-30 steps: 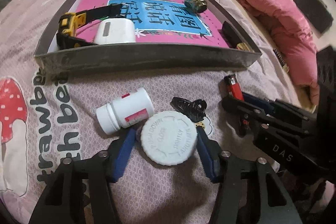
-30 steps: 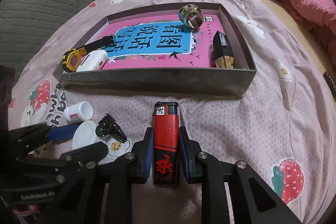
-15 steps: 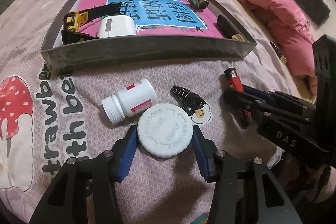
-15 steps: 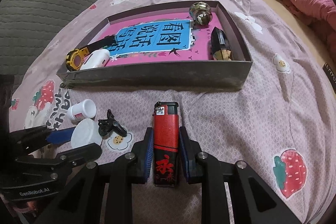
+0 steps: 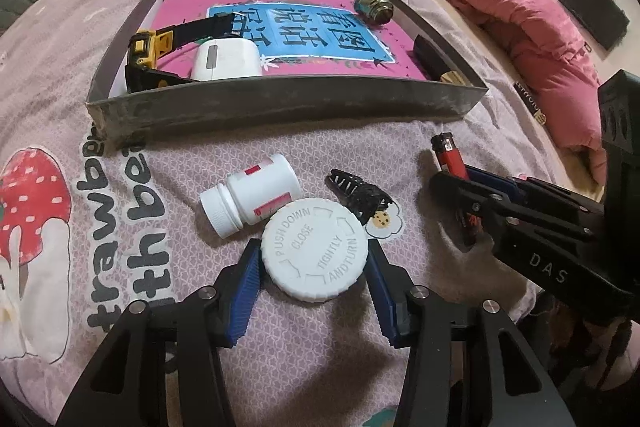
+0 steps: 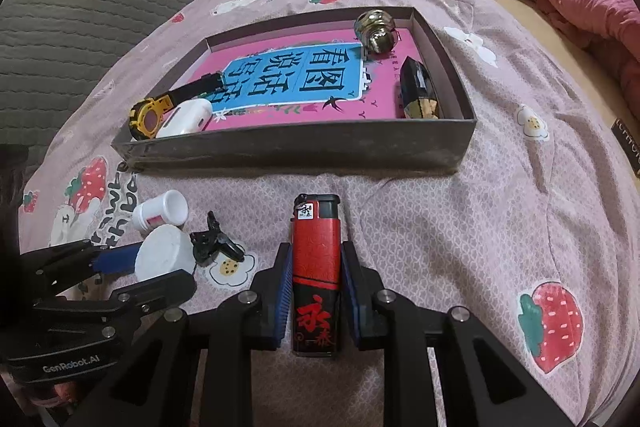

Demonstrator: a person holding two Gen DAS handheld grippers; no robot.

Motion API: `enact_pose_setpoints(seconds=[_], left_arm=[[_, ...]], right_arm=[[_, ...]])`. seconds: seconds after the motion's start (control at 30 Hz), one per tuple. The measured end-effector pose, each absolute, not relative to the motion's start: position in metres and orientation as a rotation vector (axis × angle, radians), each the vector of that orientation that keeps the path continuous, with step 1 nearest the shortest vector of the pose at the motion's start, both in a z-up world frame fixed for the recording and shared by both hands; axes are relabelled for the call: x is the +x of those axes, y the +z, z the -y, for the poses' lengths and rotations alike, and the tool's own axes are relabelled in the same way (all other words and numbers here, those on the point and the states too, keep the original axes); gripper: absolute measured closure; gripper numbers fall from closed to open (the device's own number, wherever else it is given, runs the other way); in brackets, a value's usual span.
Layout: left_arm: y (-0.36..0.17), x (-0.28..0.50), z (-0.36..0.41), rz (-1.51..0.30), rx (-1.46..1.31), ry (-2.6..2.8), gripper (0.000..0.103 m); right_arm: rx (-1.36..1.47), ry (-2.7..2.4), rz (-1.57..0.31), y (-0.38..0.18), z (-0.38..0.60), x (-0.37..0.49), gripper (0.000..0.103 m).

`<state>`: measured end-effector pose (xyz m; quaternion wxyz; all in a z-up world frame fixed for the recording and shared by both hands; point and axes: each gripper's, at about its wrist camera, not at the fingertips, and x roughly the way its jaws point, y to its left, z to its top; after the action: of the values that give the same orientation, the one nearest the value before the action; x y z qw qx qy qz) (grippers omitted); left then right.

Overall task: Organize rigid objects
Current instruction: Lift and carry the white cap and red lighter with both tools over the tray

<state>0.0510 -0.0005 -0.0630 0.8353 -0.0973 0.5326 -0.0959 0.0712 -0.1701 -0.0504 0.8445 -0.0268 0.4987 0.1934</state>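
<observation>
Four items already lie in the box (image 6: 296, 147). Lighter (image 6: 316, 283) is pinched in right tongs (image 6: 314, 295); cap (image 5: 314, 255) is clamped in left tongs (image 5: 314, 275). Bottle (image 5: 252, 199) at 11 o'clock and clip (image 5: 358, 195) at 1 o'clock of cap are left on bed.

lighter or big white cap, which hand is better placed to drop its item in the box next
Right. The right gripper is shut on the lighter, directly facing the box. The left gripper has been closing around the white cap, which lies on the bedspread.
</observation>
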Motion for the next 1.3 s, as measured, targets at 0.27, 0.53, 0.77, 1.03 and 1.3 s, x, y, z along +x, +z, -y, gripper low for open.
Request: enact_pose_setpoints(seconds=[0.27, 0.53, 0.77, 1.03, 1.3], left_arm=[[-0.049, 0.044, 0.001, -1.108, -0.219, -0.208, 0.051], [-0.035, 0.041, 0.000, -1.078, -0.229, -0.207, 0.051], [-0.028, 0.038, -0.003, -1.061, -0.232, -0.201, 0.051], [-0.022, 0.037, -0.006, -1.047, -0.228, -0.183, 0.051], [-0.014, 0.036, -0.008, -1.028, -0.225, -0.173, 0.051]], right_arm=[[-0.045, 0.412, -1.041, -0.045, 0.171, 0.069, 0.080], [-0.038, 0.420, -1.029, -0.038, 0.170, 0.065, 0.080], [-0.040, 0.429, -1.016, -0.031, 0.169, 0.062, 0.080], [-0.046, 0.425, -0.993, -0.025, 0.169, 0.059, 0.080], [-0.051, 0.425, -0.971, -0.017, 0.169, 0.058, 0.080]])
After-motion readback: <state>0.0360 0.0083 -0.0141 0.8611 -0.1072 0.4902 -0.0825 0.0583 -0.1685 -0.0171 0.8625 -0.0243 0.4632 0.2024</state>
